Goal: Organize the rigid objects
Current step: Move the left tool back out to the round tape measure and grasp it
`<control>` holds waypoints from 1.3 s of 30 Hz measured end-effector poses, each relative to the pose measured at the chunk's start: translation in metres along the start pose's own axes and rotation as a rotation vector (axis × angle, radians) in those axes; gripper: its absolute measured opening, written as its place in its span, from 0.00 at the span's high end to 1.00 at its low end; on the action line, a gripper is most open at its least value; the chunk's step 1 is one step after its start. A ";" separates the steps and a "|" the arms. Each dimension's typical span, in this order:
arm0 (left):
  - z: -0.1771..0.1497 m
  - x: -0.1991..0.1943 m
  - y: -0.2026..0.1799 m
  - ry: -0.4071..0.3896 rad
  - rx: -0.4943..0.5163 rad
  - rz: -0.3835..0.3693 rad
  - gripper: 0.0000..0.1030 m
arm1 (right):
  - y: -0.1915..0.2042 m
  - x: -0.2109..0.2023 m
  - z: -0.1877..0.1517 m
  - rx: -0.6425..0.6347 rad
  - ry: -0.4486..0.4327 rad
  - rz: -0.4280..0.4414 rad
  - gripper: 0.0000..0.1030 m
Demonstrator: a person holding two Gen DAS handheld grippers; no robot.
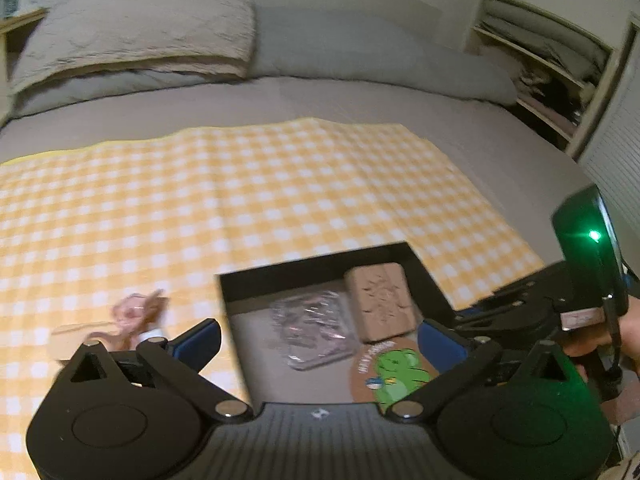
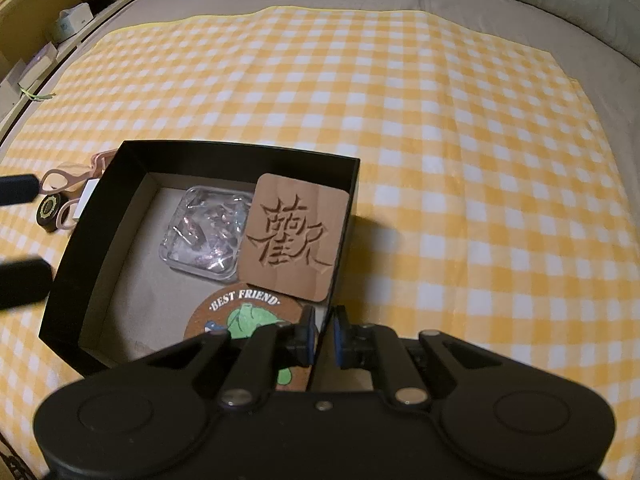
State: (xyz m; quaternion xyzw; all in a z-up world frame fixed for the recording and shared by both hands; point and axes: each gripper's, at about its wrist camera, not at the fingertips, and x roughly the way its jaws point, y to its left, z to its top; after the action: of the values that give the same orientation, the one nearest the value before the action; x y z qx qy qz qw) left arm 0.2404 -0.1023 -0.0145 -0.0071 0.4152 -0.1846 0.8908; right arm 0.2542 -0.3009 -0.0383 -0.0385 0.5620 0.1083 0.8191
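Note:
A black box point(image 2: 120, 208) point(image 1: 316, 268) sits on a yellow checked cloth point(image 2: 440, 140) point(image 1: 200, 200). Inside lie a clear plastic case point(image 2: 204, 232) point(image 1: 312, 324), a carved wooden coaster point(image 2: 296, 236) point(image 1: 380, 304) and a round cork coaster with a green figure point(image 2: 244, 312) point(image 1: 396, 372). My right gripper point(image 2: 323, 332) is shut on the box's near right wall. My left gripper point(image 1: 320, 344) is open and empty above the box. Pink scissors point(image 2: 68, 188) point(image 1: 136, 316) and a small black round lid point(image 2: 50, 208) lie on the cloth left of the box.
The cloth lies on a grey bed with a folded blanket point(image 1: 136, 36) and pillows at the back. Shelves point(image 1: 560, 68) stand to the right in the left wrist view. A wooden bedside ledge point(image 2: 36, 40) holds small items.

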 end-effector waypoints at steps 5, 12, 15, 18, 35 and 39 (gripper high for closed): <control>-0.004 -0.013 0.026 -0.036 -0.029 0.058 0.00 | 0.002 0.001 0.002 -0.006 0.002 -0.007 0.91; -0.016 -0.020 0.061 -0.028 -0.047 0.120 0.00 | 0.003 0.004 0.003 -0.012 0.004 -0.016 0.91; -0.022 -0.020 0.070 -0.041 -0.009 0.131 0.00 | 0.004 0.004 0.004 -0.013 0.004 -0.017 0.91; -0.030 -0.021 0.074 -0.044 0.096 0.121 0.00 | 0.004 0.005 0.003 -0.012 0.004 -0.017 0.91; -0.074 0.034 0.059 0.167 0.559 -0.020 0.02 | 0.002 0.007 0.003 -0.011 0.006 -0.015 0.91; -0.077 0.045 0.058 0.208 0.571 -0.036 0.24 | 0.003 0.009 0.003 -0.012 0.009 -0.016 0.91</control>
State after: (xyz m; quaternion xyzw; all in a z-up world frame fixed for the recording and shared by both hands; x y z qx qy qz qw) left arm 0.2290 -0.0527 -0.1078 0.2552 0.4353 -0.3092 0.8061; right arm 0.2597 -0.2958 -0.0449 -0.0486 0.5648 0.1050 0.8171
